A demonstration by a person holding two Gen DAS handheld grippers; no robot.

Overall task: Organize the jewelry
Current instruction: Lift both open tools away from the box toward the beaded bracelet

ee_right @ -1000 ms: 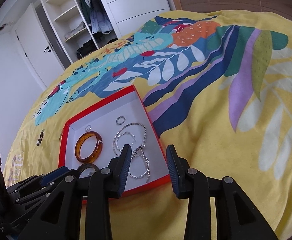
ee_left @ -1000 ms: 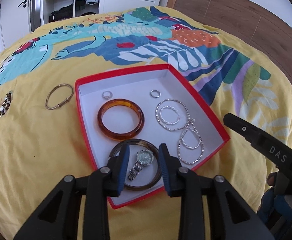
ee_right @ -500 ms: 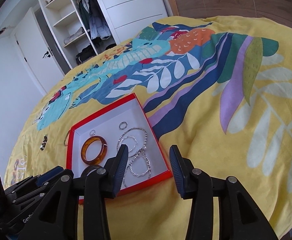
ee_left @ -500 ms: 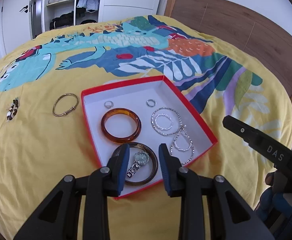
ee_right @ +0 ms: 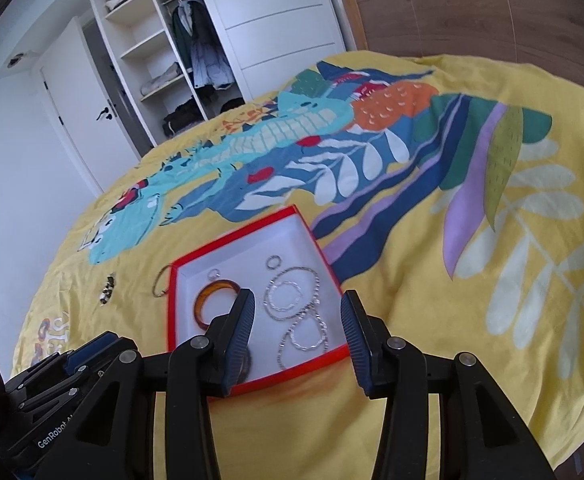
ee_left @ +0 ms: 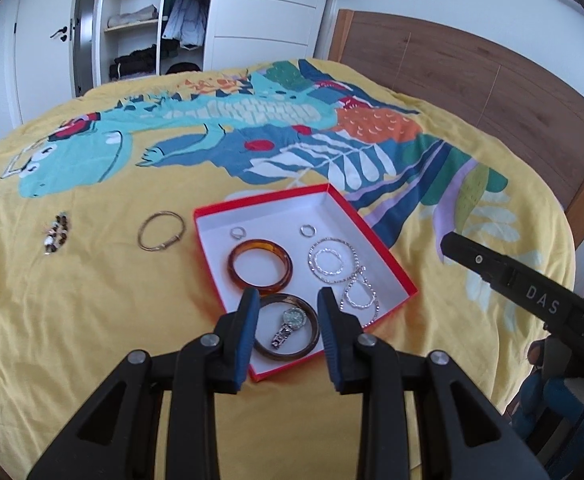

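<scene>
A red box (ee_left: pixel 376 240) with a white inside lies on the yellow bedspread. It holds an amber bangle (ee_left: pixel 259 266), a dark bangle (ee_left: pixel 310 344) around a silver watch (ee_left: pixel 287 326), two small rings (ee_left: pixel 237 233) and silver hoop chains (ee_left: pixel 332 264). A thin gold bracelet (ee_left: pixel 160 230) and a beaded bracelet (ee_left: pixel 56 234) lie on the bedspread left of the box. My left gripper (ee_left: pixel 287 304) is open and empty, above the box's near end. My right gripper (ee_right: pixel 298 304) is open and empty, above the box (ee_right: pixel 332 268) in its own view.
The patterned bedspread (ee_left: pixel 251 140) covers the whole bed. A wooden headboard (ee_left: pixel 472 80) is at the right. A white wardrobe (ee_left: pixel 139 32) with open shelves stands beyond the bed. The right gripper's body (ee_left: pixel 532 300) shows at the right of the left wrist view.
Both grippers have pulled back and up from the box, which looks smaller now. The right gripper's jaws have opened wider. The jewelry has not moved.
</scene>
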